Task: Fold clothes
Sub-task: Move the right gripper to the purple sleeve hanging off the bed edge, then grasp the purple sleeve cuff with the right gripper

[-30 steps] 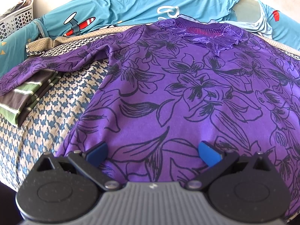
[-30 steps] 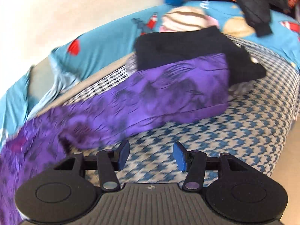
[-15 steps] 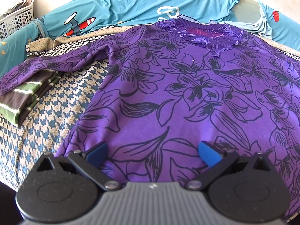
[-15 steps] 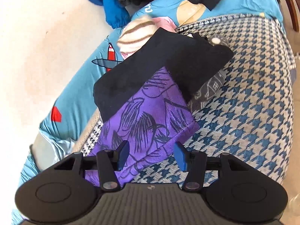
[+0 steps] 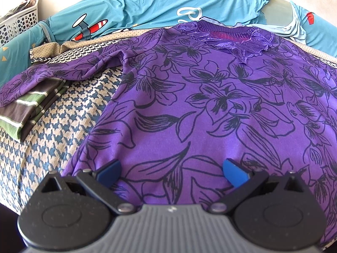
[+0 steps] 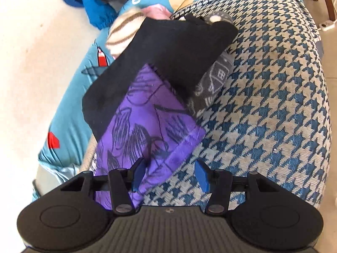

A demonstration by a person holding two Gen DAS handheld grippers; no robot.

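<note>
place: likely home bedroom | evidence: cartoon bedsheet (image 5: 147, 4), laundry basket (image 5: 19, 25)

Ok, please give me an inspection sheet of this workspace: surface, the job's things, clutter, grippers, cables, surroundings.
Surface: houndstooth cover, blue and cream, bare on the right.
Job's things: purple floral top spread flat, neckline far; its sleeve end lies on a folded black garment.
Clutter: folded green striped garment under the other sleeve; grey patterned cloth; blue jacket.
Grippers: left gripper open above the hem; right gripper open at the sleeve end, nothing pinched.
Cables: white power strip at the edge.
Surroundings: teal cartoon sheet, white perforated basket, pale wall.
</note>
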